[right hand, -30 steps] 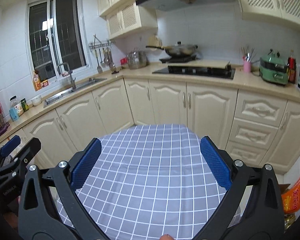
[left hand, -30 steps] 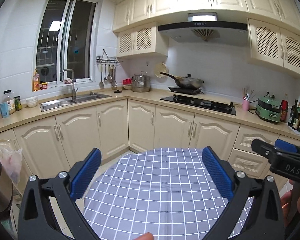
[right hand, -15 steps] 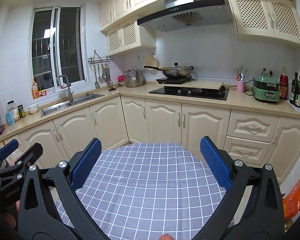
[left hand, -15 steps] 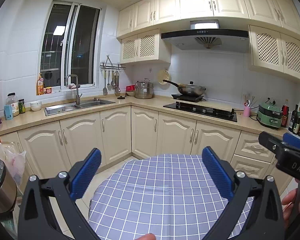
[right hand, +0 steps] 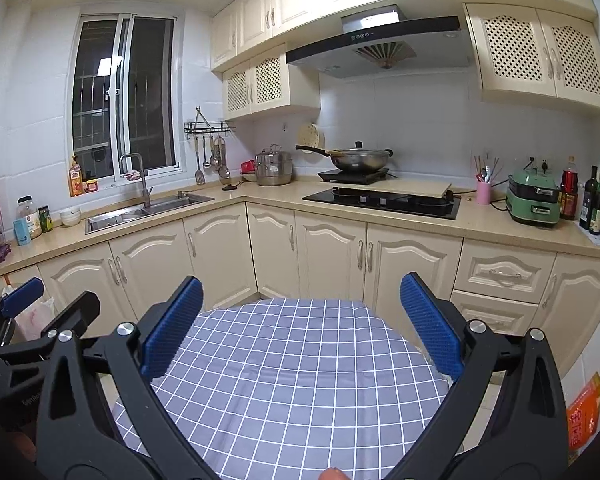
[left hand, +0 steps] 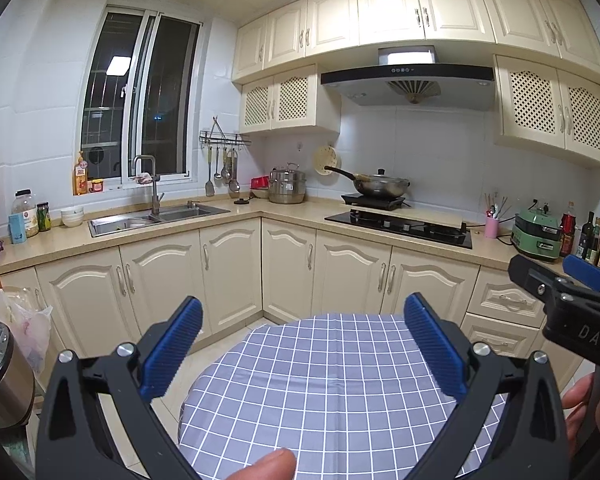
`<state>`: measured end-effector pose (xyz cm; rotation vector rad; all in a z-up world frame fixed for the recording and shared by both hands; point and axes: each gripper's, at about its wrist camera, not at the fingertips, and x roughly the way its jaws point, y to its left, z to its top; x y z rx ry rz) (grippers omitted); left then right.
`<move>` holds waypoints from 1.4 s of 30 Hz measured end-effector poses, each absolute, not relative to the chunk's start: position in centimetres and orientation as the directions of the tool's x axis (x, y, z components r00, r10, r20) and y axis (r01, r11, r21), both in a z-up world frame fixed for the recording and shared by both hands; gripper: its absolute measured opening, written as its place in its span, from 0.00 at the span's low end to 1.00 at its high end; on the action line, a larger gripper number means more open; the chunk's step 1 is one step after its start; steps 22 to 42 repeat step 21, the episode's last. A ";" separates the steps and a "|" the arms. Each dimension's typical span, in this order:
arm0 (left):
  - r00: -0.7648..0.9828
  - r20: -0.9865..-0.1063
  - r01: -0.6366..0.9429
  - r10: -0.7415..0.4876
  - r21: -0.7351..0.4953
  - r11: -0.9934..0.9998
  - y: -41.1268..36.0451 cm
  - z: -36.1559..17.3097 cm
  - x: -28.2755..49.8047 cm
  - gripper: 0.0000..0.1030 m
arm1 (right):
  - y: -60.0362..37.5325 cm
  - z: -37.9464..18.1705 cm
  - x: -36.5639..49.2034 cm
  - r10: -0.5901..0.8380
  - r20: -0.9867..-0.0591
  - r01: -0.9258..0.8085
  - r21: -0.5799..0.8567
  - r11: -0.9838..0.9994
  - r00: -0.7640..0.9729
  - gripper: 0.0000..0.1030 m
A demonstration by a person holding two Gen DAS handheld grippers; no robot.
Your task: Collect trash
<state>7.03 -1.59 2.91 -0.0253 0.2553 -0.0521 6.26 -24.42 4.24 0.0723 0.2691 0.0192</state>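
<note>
Trash unseen; both grippers' fingers (left hand: 172, 350) (right hand: 428, 326) spread, empty, above checkered tablecloth (right hand: 292, 380).

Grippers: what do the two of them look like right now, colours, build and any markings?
Both match. The left gripper and right gripper have black plastic frames with cut-out arms, silver bolts at the pivots and ribbed blue pads. In the left view, the right gripper's side shows white letters "DAS". No cables visible.

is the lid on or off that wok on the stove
On. A lid with a dark knob covers the wok, which sits on a small burner behind the cooktop.
</note>
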 end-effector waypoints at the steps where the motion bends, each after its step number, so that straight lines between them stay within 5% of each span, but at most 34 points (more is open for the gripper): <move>1: 0.967 -0.247 0.047 -0.053 -0.031 0.998 -1.6 2.9 7.0 0.96 | -24.4 4.3 6.2 0.030 -0.264 -0.011 0.074 0.997 0.964 0.94; 42: 0.975 -0.223 0.006 -0.012 -0.030 1.000 -1.0 3.2 6.8 0.96 | -23.9 4.2 6.2 0.041 -0.266 -0.019 0.082 0.996 0.963 0.94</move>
